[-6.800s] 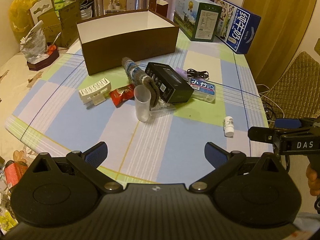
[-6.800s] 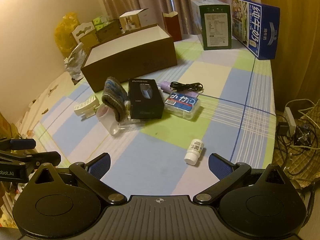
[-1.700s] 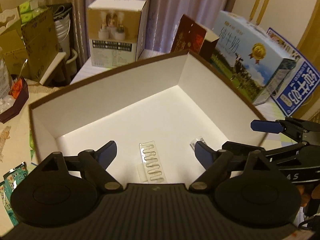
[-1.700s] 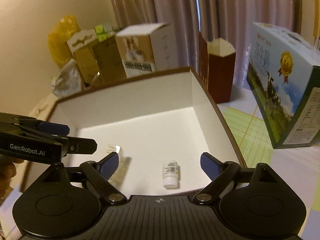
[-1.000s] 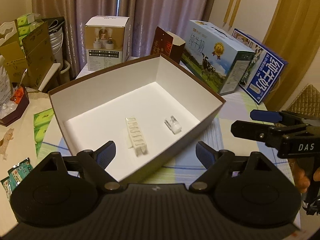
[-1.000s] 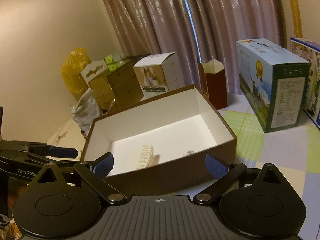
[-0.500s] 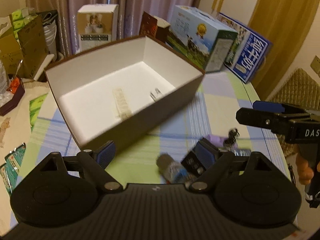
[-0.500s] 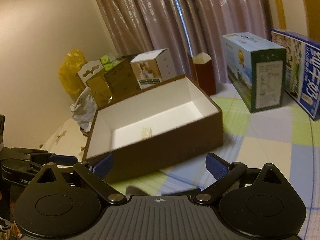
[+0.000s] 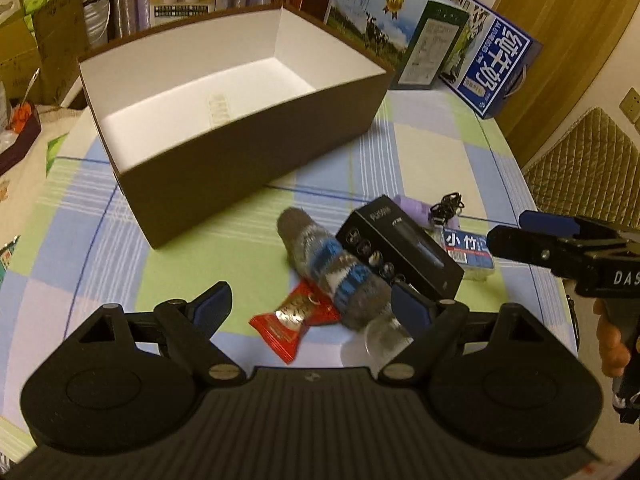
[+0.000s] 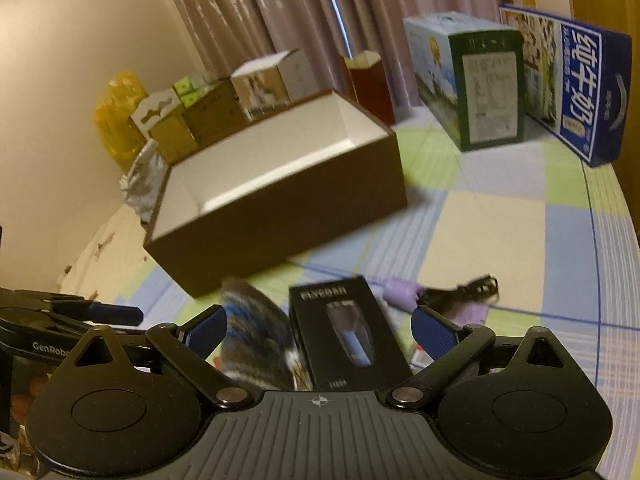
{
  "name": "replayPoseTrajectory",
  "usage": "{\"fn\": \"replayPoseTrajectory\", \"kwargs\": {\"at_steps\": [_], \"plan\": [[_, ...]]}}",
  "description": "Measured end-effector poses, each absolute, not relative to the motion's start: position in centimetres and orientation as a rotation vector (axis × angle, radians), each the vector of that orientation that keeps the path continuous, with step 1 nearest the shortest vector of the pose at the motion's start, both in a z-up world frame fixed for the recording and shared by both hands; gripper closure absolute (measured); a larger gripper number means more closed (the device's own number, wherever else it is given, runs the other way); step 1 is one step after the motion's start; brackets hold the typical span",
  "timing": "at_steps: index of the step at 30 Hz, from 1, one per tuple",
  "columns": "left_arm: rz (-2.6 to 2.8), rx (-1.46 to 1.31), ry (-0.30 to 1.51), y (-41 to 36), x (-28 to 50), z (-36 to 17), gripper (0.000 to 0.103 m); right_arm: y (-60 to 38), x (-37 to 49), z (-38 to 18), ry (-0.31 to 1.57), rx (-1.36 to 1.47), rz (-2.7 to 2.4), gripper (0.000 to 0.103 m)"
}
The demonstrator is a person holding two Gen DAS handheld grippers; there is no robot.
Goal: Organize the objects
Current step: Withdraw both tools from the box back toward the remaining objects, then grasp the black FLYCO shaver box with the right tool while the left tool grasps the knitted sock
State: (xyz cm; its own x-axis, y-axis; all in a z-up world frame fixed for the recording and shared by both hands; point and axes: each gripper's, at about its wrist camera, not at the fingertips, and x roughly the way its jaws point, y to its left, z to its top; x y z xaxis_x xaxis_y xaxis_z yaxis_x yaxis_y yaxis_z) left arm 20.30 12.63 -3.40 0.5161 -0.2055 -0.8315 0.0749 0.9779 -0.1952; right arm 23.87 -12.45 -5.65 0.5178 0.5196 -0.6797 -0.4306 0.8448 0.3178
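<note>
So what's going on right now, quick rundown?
Both grippers open, empty: left gripper, right gripper. Brown box holds a white clip. Sock, black box, red packet await. Nothing blocking.

Two milk cartons (image 9: 440,28) by curtains (image 10: 280,12), checked tablecloth (image 9: 436,152), woven chair (image 9: 580,168)

Open box (image 9: 248,152) sits at table's (image 9: 420,152) far left, ribbed tray (image 9: 218,108) inside. Before it: sock (image 9: 336,272) (lying over cup (image 9: 386,338)), snack packet (image 9: 296,320) at its left, shaver carton (image 9: 400,246) at its right. Cable (image 9: 448,206) behind carton. Milk cartons (image 9: 494,68) at far edge.
</note>
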Motion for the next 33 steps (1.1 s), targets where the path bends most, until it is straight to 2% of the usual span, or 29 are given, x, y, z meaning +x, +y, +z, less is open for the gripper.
{"fn": "replayPoseTrajectory", "kwargs": {"at_steps": [24,30,33], "plan": [[-0.170,-0.162,1.072,9.6,22.7,-5.6,0.023,-12.7,25.5,-9.3,0.955,0.075,0.573,0.007],[-0.148,-0.164,1.108,8.7,24.4,-7.2,0.032,-12.1,27.0,-11.1,0.994,0.040,0.589,0.007],[-0.126,-0.158,1.124,8.4,25.4,-7.9,0.043,-11.5,27.9,-12.0,1.013,0.017,0.606,0.007]]}}
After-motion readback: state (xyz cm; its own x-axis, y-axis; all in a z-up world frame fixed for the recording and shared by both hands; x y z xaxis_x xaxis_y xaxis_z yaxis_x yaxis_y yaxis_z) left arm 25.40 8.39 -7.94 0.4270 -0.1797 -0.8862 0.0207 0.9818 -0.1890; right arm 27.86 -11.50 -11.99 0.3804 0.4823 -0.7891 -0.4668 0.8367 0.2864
